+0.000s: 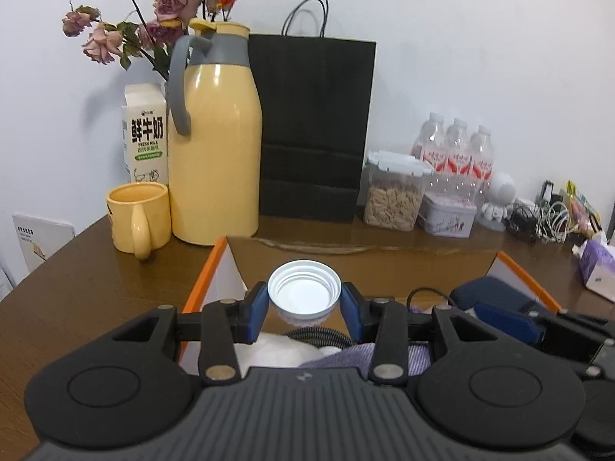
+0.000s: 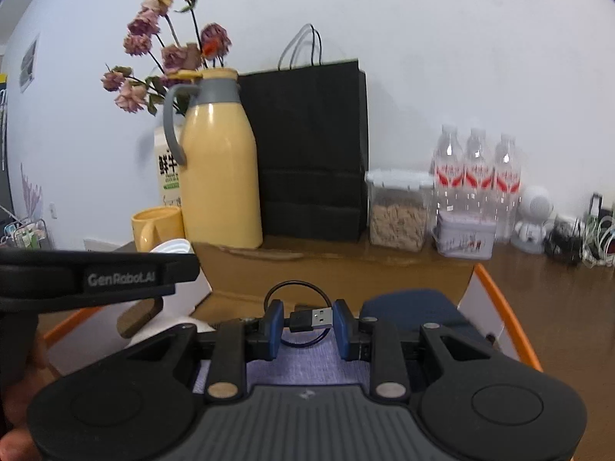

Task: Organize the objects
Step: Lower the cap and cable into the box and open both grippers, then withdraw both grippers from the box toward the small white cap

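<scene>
White bottle cap (image 1: 304, 292), mouth towards you, is clamped in your left gripper (image 1: 304, 309) above the open box (image 1: 203, 280). Right gripper (image 2: 308, 326) pinches the cable's USB plug (image 2: 312, 319) crosswise, over the same box, right of the left.

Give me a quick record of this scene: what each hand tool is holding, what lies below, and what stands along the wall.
left gripper: fingers closed on a white cap, open side facing the camera
right gripper: fingers closed on a black USB cable
below: open box with orange edges, holding cloth items
on the table: yellow mug, yellow thermos jug, milk carton
against the wall: black paper bag, three water bottles
</scene>
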Motion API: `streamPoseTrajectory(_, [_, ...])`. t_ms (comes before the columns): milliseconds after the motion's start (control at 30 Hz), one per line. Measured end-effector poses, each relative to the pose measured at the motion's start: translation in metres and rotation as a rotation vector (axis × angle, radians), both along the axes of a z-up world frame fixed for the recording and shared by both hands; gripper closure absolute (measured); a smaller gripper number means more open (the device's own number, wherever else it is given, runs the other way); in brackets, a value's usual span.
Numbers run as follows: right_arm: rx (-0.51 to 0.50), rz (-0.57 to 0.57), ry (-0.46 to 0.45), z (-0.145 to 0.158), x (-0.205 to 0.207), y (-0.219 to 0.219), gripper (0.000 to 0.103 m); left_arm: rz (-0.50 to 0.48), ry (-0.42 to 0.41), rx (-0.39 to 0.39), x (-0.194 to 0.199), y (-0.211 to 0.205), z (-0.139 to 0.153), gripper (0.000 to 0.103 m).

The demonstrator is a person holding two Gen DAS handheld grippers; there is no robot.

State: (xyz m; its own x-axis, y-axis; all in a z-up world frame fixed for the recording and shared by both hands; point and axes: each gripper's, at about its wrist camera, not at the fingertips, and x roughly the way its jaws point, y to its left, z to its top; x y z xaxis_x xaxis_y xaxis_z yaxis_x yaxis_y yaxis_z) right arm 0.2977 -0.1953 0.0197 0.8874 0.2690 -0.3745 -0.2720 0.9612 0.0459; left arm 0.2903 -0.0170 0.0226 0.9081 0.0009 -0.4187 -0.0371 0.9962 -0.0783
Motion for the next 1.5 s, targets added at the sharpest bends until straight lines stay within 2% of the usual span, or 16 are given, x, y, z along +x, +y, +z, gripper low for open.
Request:
streamPoseTrajectory(100, [-0.011, -0.005, -0.012, 0.0, -0.004, 0.0, 0.076, 0.006, -0.009, 0.011, -0.003, -0.001, -0.002, 0.06])
streamPoseTrajectory(167, [-0.02, -0.009, -0.009, -0.002, -0.006, 0.001, 0.076, 0.017, -0.026, 0.016, -0.007, -0.001, -0.002, 0.051])
streamPoseTrajectory(200, [-0.024, -0.014, -0.011, -0.002, -0.007, 0.001, 0.076, 0.025, -0.036, 0.018, -0.009, -0.001, -0.002, 0.042])
streamPoseTrajectory(300, [-0.037, -0.02, -0.017, -0.003, -0.012, 0.001, 0.069, 0.037, -0.057, 0.023, -0.013, -0.001, -0.001, 0.025])
streamPoseTrajectory(333, [-0.041, -0.022, -0.021, -0.003, -0.014, 0.0, 0.063, 0.04, -0.063, 0.021, -0.013, 0.0, 0.0, 0.018])
streamPoseTrajectory(367, [-0.043, -0.027, -0.028, -0.003, -0.016, 0.0, 0.053, 0.046, -0.069, 0.019, -0.015, 0.0, 0.0, 0.014])
streamPoseTrajectory(400, [-0.043, -0.032, -0.036, -0.003, -0.017, 0.0, 0.046, 0.057, -0.075, 0.018, -0.016, 0.001, 0.0, 0.004])
streamPoseTrajectory(433, [-0.043, -0.038, -0.046, -0.002, -0.019, -0.001, 0.033, 0.064, -0.087, 0.014, -0.017, 0.002, 0.001, 0.0])
streamPoseTrajectory(467, [-0.042, -0.045, -0.058, -0.001, -0.021, -0.002, 0.022, 0.067, -0.098, 0.007, -0.019, 0.003, 0.001, 0.0])
streamPoseTrajectory(533, [-0.04, -0.052, -0.076, 0.001, -0.024, -0.003, 0.011, 0.078, -0.102, 0.004, -0.02, 0.004, 0.002, 0.0])
streamPoseTrajectory(733, [-0.044, -0.055, -0.092, 0.002, -0.028, -0.004, 0.003, 0.076, -0.112, 0.001, -0.023, 0.004, 0.004, 0.0])
streamPoseTrajectory(1033, [-0.05, -0.052, -0.128, 0.003, -0.043, -0.006, 0.0, 0.074, -0.129, -0.002, -0.033, 0.003, 0.005, 0.0])
streamPoseTrajectory(1333, [-0.038, -0.066, -0.189, 0.007, -0.072, -0.019, 0.0, 0.058, -0.146, 0.0, -0.061, 0.004, 0.005, 0.0])
streamPoseTrajectory(1500, [-0.047, -0.064, -0.19, 0.004, -0.086, -0.024, 0.0, 0.07, -0.151, 0.0, -0.077, 0.006, 0.001, 0.0])
